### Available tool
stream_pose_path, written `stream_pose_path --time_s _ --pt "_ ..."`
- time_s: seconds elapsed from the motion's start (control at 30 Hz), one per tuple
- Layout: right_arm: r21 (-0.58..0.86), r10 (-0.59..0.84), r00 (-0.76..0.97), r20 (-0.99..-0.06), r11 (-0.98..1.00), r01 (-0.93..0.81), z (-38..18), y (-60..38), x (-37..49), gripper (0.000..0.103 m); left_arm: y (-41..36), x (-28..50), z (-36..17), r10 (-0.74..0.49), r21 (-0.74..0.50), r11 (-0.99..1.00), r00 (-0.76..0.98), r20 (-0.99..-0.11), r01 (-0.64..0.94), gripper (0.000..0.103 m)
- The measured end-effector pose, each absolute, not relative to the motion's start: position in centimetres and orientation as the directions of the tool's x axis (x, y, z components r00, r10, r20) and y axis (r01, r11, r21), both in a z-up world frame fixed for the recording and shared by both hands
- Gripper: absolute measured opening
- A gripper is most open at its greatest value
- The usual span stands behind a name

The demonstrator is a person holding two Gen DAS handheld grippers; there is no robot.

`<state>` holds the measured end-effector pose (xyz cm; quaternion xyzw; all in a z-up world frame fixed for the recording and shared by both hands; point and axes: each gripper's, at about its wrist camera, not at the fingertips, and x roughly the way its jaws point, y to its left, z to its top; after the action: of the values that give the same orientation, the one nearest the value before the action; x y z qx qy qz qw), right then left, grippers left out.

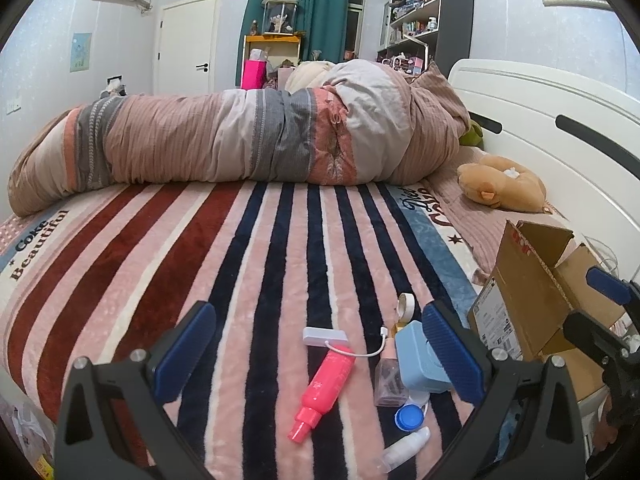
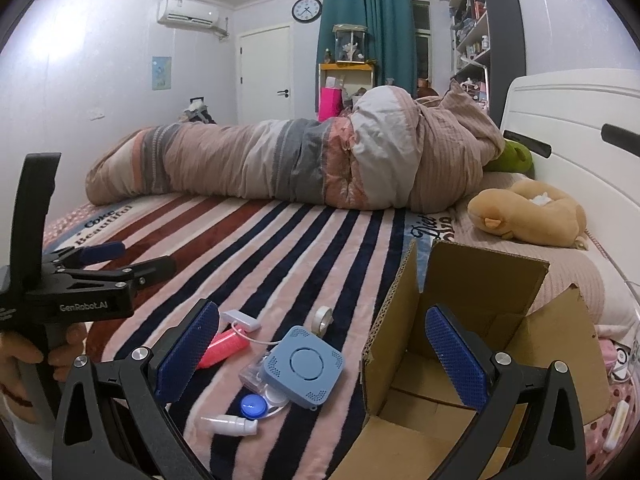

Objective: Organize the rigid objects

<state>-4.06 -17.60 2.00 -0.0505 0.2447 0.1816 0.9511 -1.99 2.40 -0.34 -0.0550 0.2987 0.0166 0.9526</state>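
Small rigid items lie on the striped blanket: a pink spray bottle (image 1: 325, 386), a white charger with cable (image 1: 325, 336), a blue square device (image 1: 418, 362) (image 2: 306, 366), a clear bottle (image 1: 388, 382), a contact lens case with a blue cap (image 1: 409, 416) (image 2: 252, 405), a small white bottle (image 1: 406, 449) (image 2: 230, 425) and a tape roll (image 1: 406, 305) (image 2: 323, 317). An open cardboard box (image 1: 532, 300) (image 2: 472, 344) stands to their right. My left gripper (image 1: 320, 356) is open above the items. My right gripper (image 2: 322, 356) is open, one finger over the box.
A rolled quilt (image 1: 248, 136) lies across the bed's far side. A tan plush toy (image 1: 502, 186) (image 2: 528, 212) rests by the white headboard (image 1: 552, 128). The left gripper also shows in the right wrist view (image 2: 120, 256), at the left.
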Motion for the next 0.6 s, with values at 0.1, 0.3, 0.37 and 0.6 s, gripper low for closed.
stream_pose_path --time_s 0.1,0.3,0.37,0.6 --pt "-0.016 0.317 0.815 -0.486 0.928 -0.371 2.0 -17.6 -4.2 0.103 2.3 -2.1 -0.3 0.004 -0.085 0.994 0.819 -0.573 -0.065 0.103" --pt "-0.049 0.321 0.818 -0.477 0.92 -0.389 1.9 -16.9 -4.7 0.085 2.6 -2.0 -0.5 0.008 -0.082 0.994 0.817 -0.577 -0.067 0.103" --pt "-0.06 0.333 0.813 -0.477 0.911 -0.408 1.9 -16.2 -4.8 0.066 3.0 -2.0 -0.7 0.012 -0.079 0.994 0.814 -0.58 -0.071 0.103" --pt "-0.039 0.44 0.725 -0.53 0.841 -0.539 -0.2 -12.3 -5.3 0.05 5.4 -1.7 -2.1 0.061 -0.066 0.99 0.812 -0.58 -0.121 0.103"
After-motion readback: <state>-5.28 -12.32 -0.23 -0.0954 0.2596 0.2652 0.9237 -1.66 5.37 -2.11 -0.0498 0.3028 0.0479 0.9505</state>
